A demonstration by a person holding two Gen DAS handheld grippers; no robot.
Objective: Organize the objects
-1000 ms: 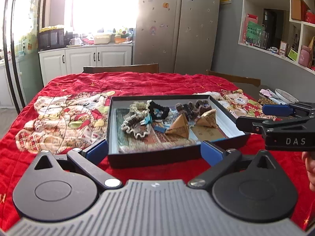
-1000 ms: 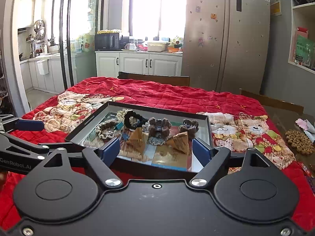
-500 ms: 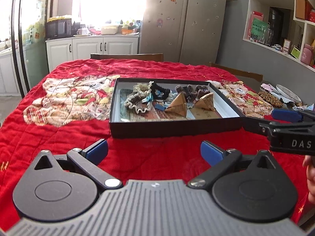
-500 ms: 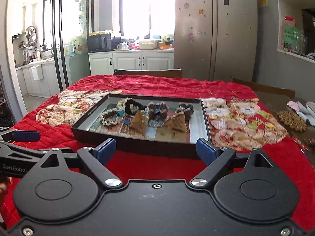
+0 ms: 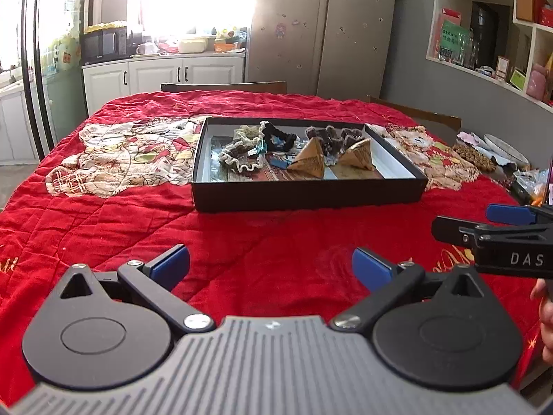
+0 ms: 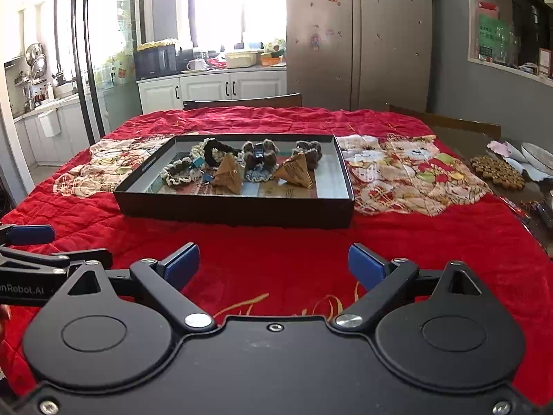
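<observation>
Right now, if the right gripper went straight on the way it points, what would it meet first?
Probably the bare red quilt just ahead of the right gripper, since it points downward; on a shallower line, the black tray's near wall. Its jaws are opening, nothing between them.

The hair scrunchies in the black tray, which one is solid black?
The black scrunchie at the back of the tray, behind the left paper pyramid; the others look cream-frilled or brown and fuzzy.

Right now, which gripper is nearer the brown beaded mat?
Right. The right gripper, fingers opening and empty, is short and left of the brown beaded mat; the left gripper is farther left.
</observation>
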